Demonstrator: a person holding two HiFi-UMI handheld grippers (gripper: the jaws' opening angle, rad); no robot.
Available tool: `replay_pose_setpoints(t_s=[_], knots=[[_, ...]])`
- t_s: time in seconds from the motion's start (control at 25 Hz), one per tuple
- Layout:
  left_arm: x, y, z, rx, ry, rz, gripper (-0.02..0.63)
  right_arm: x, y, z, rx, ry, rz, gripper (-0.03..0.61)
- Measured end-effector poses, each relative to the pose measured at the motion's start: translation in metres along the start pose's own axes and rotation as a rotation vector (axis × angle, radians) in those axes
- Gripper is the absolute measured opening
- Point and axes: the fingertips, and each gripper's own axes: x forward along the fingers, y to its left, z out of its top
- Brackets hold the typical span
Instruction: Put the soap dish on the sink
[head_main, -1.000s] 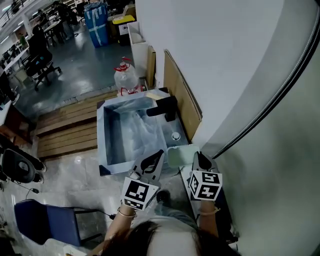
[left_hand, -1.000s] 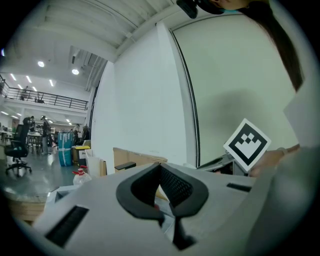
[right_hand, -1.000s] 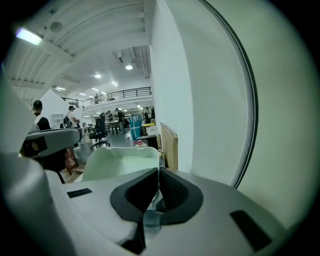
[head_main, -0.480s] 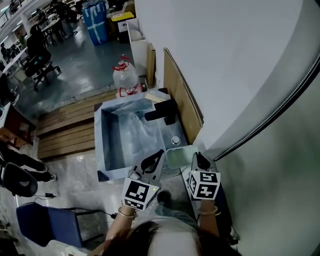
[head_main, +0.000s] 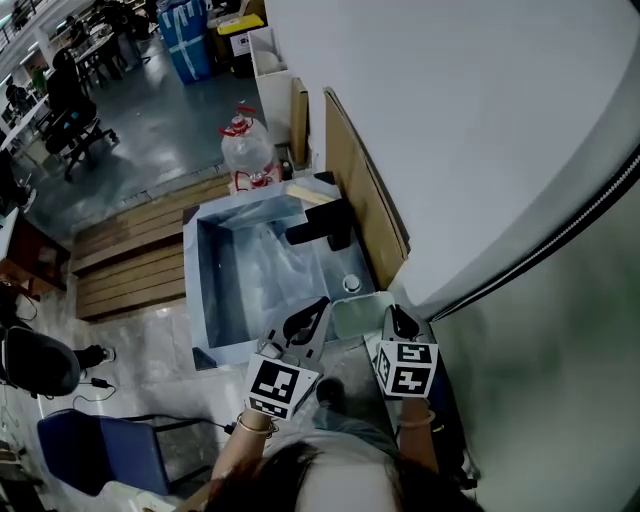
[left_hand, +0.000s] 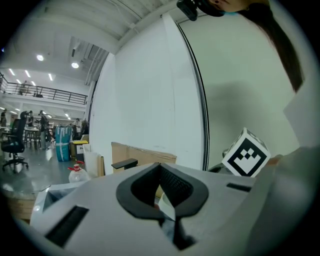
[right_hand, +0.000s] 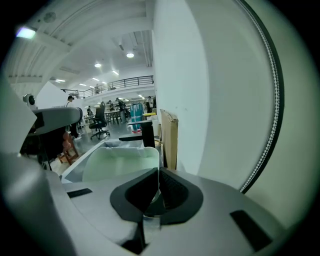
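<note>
My right tongs (right_hand: 158, 189) are pinching the thin near wall of the pale green soap dish (right_hand: 120, 162). The dish is at the near right corner of the sink (head_main: 190, 290), just in front of the black faucet (head_main: 320, 222). My left tongs (left_hand: 161, 197) are pressed together, just beside the left edge of the dish.

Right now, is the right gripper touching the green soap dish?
Touching. The right gripper view shows the right gripper pinching the near rim of the soap dish.
</note>
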Motion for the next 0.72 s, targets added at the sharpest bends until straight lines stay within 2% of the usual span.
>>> replay_pose_setpoints(t_s=[0.72], knots=[[0.032, 0.025, -0.018, -0.034, 0.039, 0.002, 0.009, 0.053, 0.000, -0.026, -0.007, 0.105, 0.033, 0.028]])
